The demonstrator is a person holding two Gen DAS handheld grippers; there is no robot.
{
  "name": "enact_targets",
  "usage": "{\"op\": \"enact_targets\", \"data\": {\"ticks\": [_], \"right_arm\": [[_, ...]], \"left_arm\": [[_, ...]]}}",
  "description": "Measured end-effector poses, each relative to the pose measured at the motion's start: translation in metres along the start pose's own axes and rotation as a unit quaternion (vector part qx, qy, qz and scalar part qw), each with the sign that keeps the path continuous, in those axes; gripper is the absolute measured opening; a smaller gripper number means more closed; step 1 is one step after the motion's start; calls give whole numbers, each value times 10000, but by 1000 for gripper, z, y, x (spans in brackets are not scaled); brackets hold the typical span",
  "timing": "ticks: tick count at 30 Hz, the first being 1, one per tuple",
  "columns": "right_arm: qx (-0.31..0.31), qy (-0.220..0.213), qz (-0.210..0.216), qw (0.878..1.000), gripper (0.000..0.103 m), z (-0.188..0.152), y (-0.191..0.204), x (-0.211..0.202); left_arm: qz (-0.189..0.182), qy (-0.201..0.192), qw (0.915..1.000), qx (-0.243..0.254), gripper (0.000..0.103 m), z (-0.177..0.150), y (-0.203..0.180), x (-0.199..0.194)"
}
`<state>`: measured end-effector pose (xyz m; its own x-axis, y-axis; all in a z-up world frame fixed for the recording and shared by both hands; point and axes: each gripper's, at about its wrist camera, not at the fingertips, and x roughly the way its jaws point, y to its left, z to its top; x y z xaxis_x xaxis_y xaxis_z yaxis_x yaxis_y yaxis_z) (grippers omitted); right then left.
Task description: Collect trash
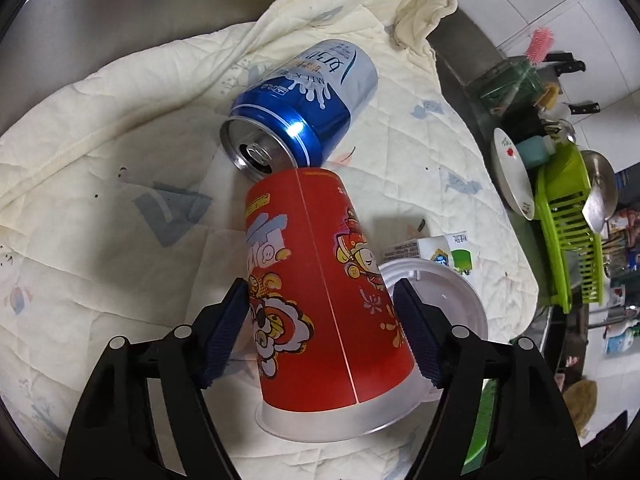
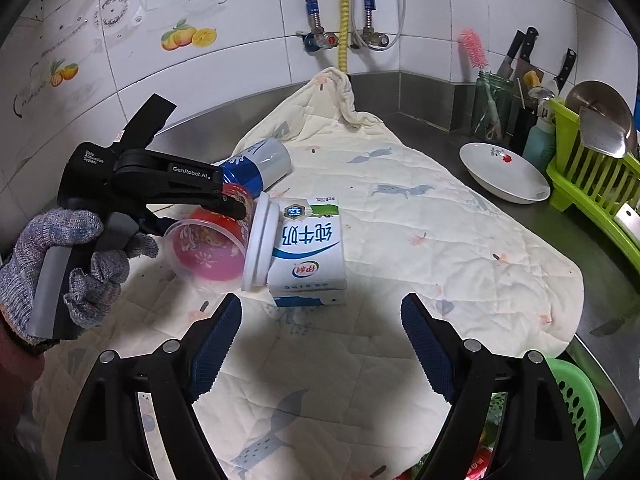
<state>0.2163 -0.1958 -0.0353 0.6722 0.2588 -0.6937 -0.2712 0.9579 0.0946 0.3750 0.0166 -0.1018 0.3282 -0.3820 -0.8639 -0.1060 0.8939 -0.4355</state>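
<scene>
Left gripper (image 1: 322, 320): jaws set narrow against both flanks of the red paper cup (image 1: 316, 288), which lies on its side with its mouth toward the camera. The pads (image 1: 228, 332) appear to touch the cup wall; a firm hold looks likely. Right gripper (image 2: 320, 344): jaws wide, nothing between them, hovering above the quilted cloth (image 2: 420, 248), near side of the milk carton (image 2: 308, 248).

Step in hand, as judged: lifting the cup clear. The wall is thin paper, so pressure should stay light to avoid crushing it. The cup's base touches the blue can (image 1: 300, 108) at the far side, and the white plastic lid (image 1: 444, 292) rests against its right flank and leans on the carton. A straight upward lift, not a drag, should spare both neighbours; the can may roll if nudged.

Count of trash on the cloth: one cup, one can, one lid, one carton. All four sit close together at mid-cloth.

Beyond the cloth: one white dish (image 2: 504, 176) on the steel counter to the right, one green drying rack (image 2: 596, 184) farther right, one green basket (image 2: 576, 404) at the near right, probably the receptacle.
</scene>
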Motion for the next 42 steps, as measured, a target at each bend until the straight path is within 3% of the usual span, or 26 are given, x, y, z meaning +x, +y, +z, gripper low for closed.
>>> {"op": "enact_targets", "data": {"ticks": [6,10,24,33,38,42], "right_arm": [[2,-17,134,9999,78,8,7,7],[50,11,268,9996,75,13,14,16],[261,194,499,9982,57,38,35,65],[334,361,491,9976,38,40,38,82],[310,330,441,9980,18,37,42,80],[347,273,392,9983,16,34,42,73]], "left_arm": [[-124,-75,9999,-13,71,-5,9,-11],[-6,-223,9996,171,71,-10,12,-25],[71,-312,9991,262,71,-19,38,-55],[62,-360,9989,300,71,-22,43,-63],[101,-344,9988,340,71,-28,42,-63],[73,-374,9987,352,71,-32,41,-68]]}}
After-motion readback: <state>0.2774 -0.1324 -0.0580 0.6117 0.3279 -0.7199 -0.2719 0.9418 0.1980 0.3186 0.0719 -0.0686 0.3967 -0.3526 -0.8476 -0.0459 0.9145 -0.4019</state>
